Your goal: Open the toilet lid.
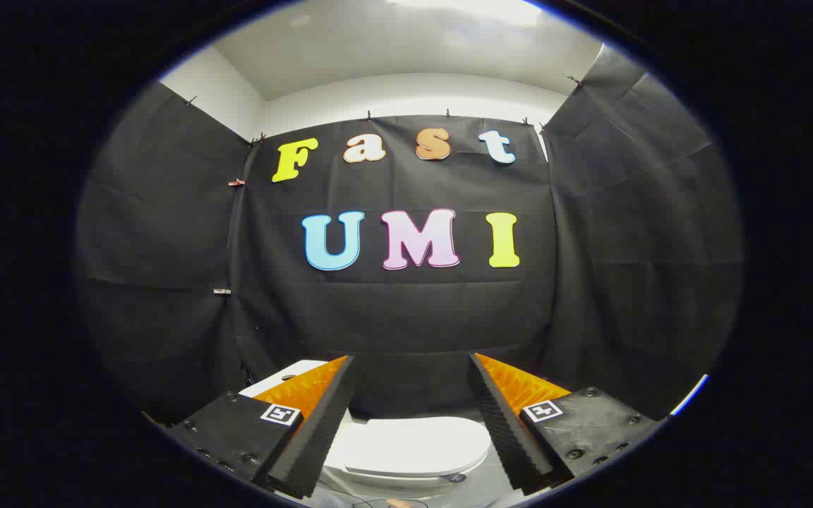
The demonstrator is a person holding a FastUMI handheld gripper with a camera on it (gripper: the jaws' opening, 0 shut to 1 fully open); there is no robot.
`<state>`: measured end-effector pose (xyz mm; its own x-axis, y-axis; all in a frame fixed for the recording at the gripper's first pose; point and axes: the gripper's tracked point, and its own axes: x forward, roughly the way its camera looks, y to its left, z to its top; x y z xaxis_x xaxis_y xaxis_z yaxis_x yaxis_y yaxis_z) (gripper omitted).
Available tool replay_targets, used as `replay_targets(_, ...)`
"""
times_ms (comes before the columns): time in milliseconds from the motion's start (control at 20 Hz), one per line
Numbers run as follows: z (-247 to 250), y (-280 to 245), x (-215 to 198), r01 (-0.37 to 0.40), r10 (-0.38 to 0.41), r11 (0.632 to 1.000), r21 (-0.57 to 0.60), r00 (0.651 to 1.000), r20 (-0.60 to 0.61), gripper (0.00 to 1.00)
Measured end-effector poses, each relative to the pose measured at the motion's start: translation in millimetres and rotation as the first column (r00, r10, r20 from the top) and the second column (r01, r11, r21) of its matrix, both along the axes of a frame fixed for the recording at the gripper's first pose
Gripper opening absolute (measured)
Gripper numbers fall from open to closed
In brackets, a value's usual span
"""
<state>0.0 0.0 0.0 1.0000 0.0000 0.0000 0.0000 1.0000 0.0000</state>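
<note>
Item: toilet lid [417,443], down flat on bowl, below and between fingers, well apart from them. Claw [412,416]: spread wide, empty, hovering above. Step: approach. Next: descend, get finger under lid's front edge, lift.

White toilet lid [417,444], plain black cloth wall [406,317], white ceiling [392,49] above.

Bright ceiling light [477,8] overhead, sharp centre, fisheye bending toward edges
</note>
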Motion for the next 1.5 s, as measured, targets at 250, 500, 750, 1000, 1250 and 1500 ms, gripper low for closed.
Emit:
replay_targets(250,3,-2,0,0.004,-0.004,1.0,0.0,1.0,0.002,0.99)
replay_targets(500,0,-6,-1,0.011,-0.011,1.0,0.004,1.0,-0.009,0.99)
replay_targets(750,2,-7,-2,0.008,-0.008,1.0,0.003,1.0,-0.005,0.99)
replay_targets(1000,3,-10,-4,0.013,-0.013,1.0,0.001,1.0,0.003,0.99)
replay_targets(1250,-4,-17,-3,0.021,-0.021,1.0,0.022,1.0,-0.01,0.99)
replay_targets(1500,-27,-33,4,0.045,-0.041,0.996,0.074,0.998,-0.052,0.99)
